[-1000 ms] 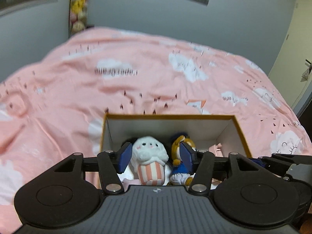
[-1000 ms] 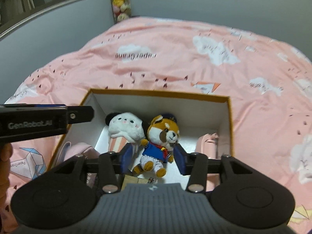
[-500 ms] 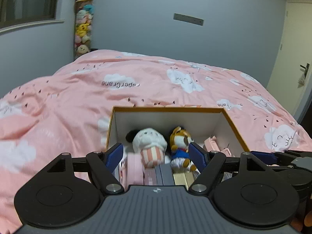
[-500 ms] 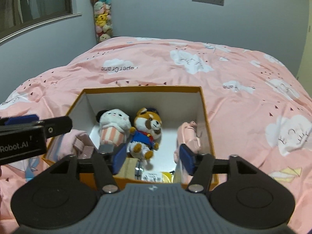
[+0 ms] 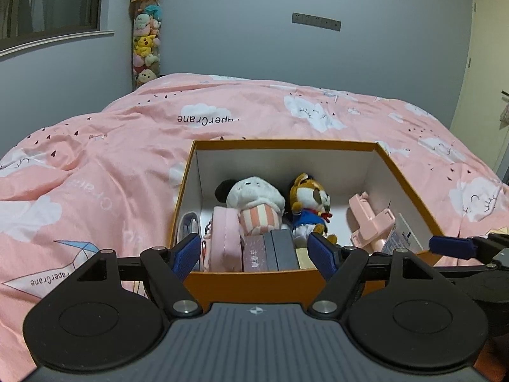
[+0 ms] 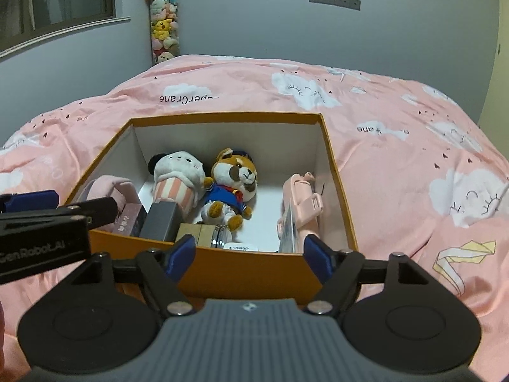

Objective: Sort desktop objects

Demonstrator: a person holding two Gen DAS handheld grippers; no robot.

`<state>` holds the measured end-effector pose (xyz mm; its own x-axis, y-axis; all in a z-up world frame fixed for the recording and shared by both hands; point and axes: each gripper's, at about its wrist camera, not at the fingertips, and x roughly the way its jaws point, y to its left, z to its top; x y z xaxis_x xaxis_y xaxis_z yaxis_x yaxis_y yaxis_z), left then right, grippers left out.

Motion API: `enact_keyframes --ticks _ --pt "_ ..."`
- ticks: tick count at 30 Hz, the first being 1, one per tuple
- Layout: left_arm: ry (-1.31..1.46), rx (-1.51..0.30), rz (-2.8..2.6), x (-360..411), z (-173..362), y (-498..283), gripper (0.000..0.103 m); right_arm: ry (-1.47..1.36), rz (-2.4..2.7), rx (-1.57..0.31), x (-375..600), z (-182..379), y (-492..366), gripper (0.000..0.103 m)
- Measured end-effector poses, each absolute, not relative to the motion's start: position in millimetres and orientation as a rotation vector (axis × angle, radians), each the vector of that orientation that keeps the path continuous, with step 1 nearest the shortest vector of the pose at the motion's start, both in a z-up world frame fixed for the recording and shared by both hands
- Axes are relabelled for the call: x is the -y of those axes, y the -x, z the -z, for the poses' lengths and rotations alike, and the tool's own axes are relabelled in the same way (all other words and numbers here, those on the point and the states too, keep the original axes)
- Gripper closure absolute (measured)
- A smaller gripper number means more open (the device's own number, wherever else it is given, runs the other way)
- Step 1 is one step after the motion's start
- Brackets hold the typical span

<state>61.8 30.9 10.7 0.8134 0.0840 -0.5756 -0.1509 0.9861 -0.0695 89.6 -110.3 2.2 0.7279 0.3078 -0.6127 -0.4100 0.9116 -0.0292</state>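
Observation:
An orange box with white inner walls sits on the pink bedspread. It holds a white plush with a striped body, a brown dog plush in blue, a pink plastic item, a pink pouch, small dark boxes and other small items. My left gripper is open and empty, above the box's near wall. My right gripper is open and empty, also at the near wall.
The pink bedspread with cloud prints surrounds the box. A hanging column of plush toys is on the far grey wall. A window is at the left, a door at the right.
Both grippers have pulled back and up out of the box and opened wider. The two plush toys lie in the box, free of the fingers.

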Motion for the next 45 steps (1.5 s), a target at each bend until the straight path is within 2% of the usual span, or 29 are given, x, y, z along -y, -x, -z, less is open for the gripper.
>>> enact_keyframes --ticks 5,13,15,45 --pt "0.101 -0.633 -0.133 -31 1 -64 0.016 0.238 -0.379 -0.613 105 5 -86 0.018" --pt "0.103 -0.624 -0.149 -36 13 -66 0.012 0.269 -0.379 -0.580 104 12 -86 0.012" --pt "0.108 -0.619 -0.152 -38 13 -66 0.009 0.260 -0.387 -0.576 106 12 -87 0.012" --pt "0.073 -0.620 -0.183 -37 17 -71 0.008 0.212 -0.409 -0.587 109 14 -92 0.008"
